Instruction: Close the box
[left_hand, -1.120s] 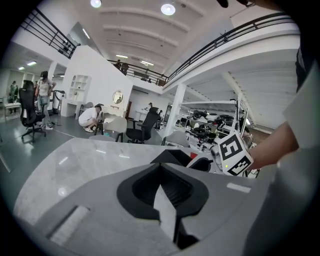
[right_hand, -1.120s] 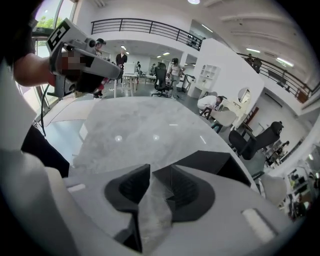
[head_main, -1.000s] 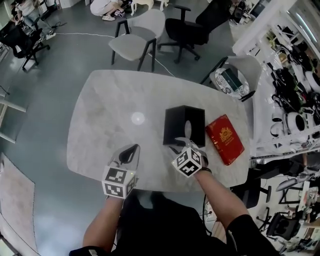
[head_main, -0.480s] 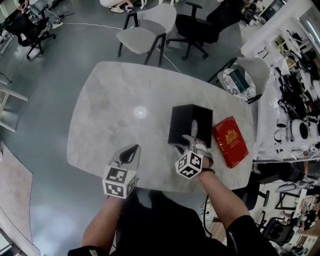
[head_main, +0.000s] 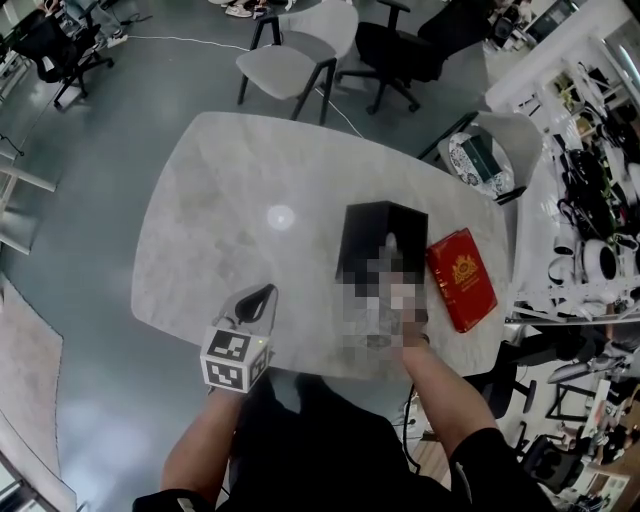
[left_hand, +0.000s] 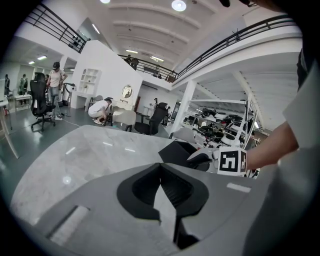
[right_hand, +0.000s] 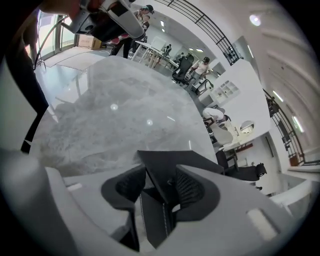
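While the left gripper (head_main: 258, 298) is held shut and empty over the table's (head_main: 200, 200) near left edge, the right gripper (right_hand: 159, 175) is parked at the near side of the black box (head_main: 375, 235). Its jaws are spread, though they've just been closing a bit, and the box's near corner is seen between them. The box is set right of the table's middle, top open, with a red flat case (head_main: 462, 278) just right of it.

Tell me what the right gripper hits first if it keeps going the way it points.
Most likely the box: its wall already sits between the right gripper's open jaws, which have just been closing.
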